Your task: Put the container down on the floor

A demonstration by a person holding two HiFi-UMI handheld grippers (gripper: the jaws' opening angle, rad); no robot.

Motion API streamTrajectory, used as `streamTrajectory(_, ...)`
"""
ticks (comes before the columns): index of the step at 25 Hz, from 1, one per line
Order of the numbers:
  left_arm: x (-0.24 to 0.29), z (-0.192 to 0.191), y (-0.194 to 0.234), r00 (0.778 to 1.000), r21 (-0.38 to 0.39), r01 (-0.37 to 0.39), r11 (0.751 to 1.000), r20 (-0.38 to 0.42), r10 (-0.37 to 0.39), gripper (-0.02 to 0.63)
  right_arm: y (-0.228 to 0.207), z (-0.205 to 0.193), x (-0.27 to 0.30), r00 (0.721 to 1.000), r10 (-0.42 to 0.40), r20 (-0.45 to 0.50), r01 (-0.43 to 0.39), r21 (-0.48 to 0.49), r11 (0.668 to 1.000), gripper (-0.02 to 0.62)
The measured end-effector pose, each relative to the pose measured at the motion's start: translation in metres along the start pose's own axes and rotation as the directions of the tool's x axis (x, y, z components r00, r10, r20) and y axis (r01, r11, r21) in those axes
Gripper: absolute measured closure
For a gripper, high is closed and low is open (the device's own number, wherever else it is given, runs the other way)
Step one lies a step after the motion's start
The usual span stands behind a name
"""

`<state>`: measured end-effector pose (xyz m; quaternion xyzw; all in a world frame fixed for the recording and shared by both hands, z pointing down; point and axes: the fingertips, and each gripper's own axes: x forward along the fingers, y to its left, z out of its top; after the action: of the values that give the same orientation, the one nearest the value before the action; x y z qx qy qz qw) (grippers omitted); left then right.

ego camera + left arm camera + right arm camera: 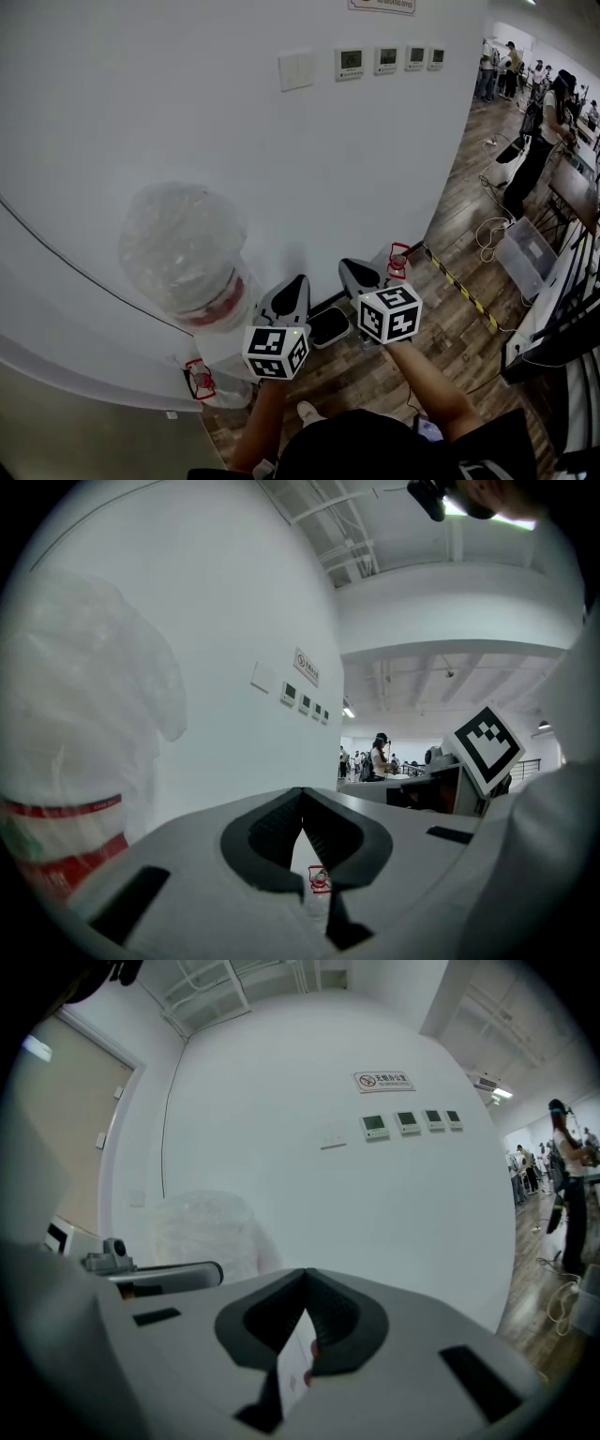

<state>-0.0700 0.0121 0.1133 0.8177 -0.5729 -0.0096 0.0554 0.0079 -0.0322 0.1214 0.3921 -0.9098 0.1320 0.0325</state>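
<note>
The container is a clear plastic box (225, 389), hard to see against the white wall, with a red latch (200, 378) at its left end and another red latch (398, 261) at its right. Both grippers grip its near rim above the wood floor (375, 375). My left gripper (298, 286) is shut on the rim; between its jaws a clear edge and one red latch (319, 881) show in the left gripper (302, 803) view. My right gripper (354, 272) is also shut, with a thin white wall of the box (295, 1363) between the right gripper (305, 1283) jaws.
A big plastic-wrapped water jug (183, 253) with a red label stands at the left against the wall. A dark oval thing (328, 326) lies under the grippers. Yellow-black tape (464, 291), cables, a clear bin (525, 253) and people (544, 141) lie to the right.
</note>
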Motion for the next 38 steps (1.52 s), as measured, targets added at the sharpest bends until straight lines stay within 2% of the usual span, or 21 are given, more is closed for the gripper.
streamTrajectory(13,-0.006,0.005,-0.046,0.999,0.038,-0.049,0.998,0.008,0.049,0.589,-0.010,0.004,-0.038,0.998,0.063,0.005,-0.063,-0.024,0.998,0.566)
streamTrajectory(25,-0.021,-0.005,-0.079,0.996,0.009,-0.082,0.997,0.023,0.082,0.589,-0.018,-0.004,-0.074,0.996,0.090,0.007,-0.090,-0.041,0.995,0.566)
streamTrajectory(38,-0.033,-0.008,-0.085,0.995,0.002,-0.101,0.995,0.023,0.101,0.589,-0.016,-0.010,-0.086,0.995,0.104,0.013,-0.103,-0.036,0.994,0.566)
